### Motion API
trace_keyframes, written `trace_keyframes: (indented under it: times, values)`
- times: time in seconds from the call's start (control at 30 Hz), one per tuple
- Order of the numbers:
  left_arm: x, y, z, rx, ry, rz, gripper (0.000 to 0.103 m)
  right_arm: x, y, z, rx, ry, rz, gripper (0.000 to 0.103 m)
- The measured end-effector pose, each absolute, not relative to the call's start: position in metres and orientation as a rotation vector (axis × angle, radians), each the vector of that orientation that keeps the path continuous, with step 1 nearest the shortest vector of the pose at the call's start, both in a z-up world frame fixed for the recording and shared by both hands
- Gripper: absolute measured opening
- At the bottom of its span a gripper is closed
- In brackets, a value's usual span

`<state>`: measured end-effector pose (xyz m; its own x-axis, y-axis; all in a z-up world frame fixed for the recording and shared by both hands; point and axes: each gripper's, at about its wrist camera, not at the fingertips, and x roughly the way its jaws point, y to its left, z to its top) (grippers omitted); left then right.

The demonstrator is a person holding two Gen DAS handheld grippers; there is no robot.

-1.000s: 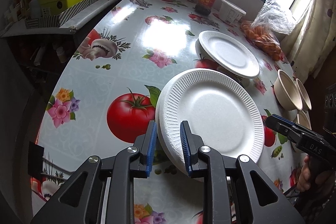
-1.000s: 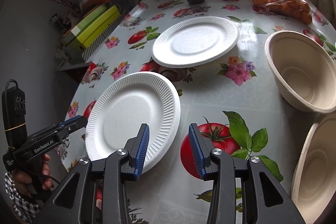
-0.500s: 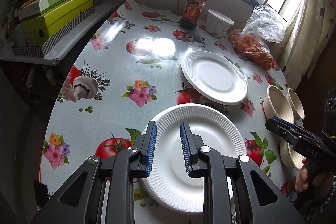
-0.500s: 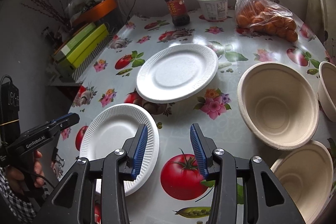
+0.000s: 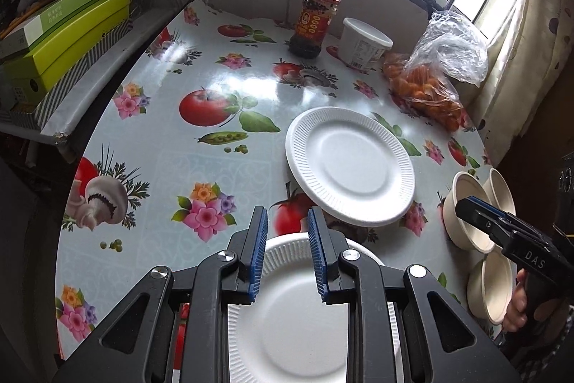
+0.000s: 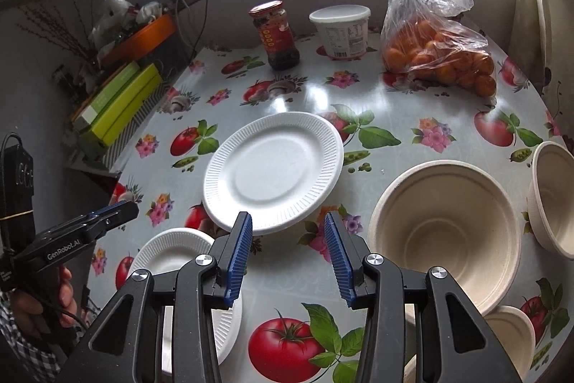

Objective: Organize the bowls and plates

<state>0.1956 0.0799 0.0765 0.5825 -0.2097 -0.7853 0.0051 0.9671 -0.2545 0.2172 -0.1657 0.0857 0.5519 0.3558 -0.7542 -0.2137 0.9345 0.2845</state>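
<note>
A white foam plate (image 5: 351,167) (image 6: 272,173) lies mid-table, one edge raised. A second white foam plate (image 5: 287,318) (image 6: 172,250) lies at the near edge. My left gripper (image 5: 287,253) is open and empty above that near plate; it also shows in the right wrist view (image 6: 107,219). My right gripper (image 6: 287,253) is open and empty above the table between the far plate and a large beige bowl (image 6: 445,232). Two more beige bowls (image 6: 554,200) (image 6: 509,336) stand beside it. The bowls (image 5: 466,210) and the right gripper (image 5: 477,210) show at the right of the left wrist view.
At the back stand a red-lidded sauce jar (image 6: 274,34), a white tub (image 6: 340,31) and a plastic bag of oranges (image 6: 437,52). Green boxes (image 5: 64,38) sit on a shelf left of the table (image 5: 161,167). A wall and window lie behind.
Both grippers have drawn back and up from the near plate. The left gripper, which straddled that plate's rim, now stands clear above it. The plate lies on the table.
</note>
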Motion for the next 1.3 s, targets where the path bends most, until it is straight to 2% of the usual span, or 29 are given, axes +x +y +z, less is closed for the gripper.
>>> trace_keyframes:
  times: [0.53,1.3]
  values:
    - [0.264,0.068,0.045,-0.217,1.046,-0.120,0.024,0.272,-0.160,0.055,0.192,1.007,0.310,0.042]
    - [0.281,0.067,0.018,-0.237,1.108,-0.119,0.024,0.296,-0.161,0.034,0.205,1.041,0.256,0.042]
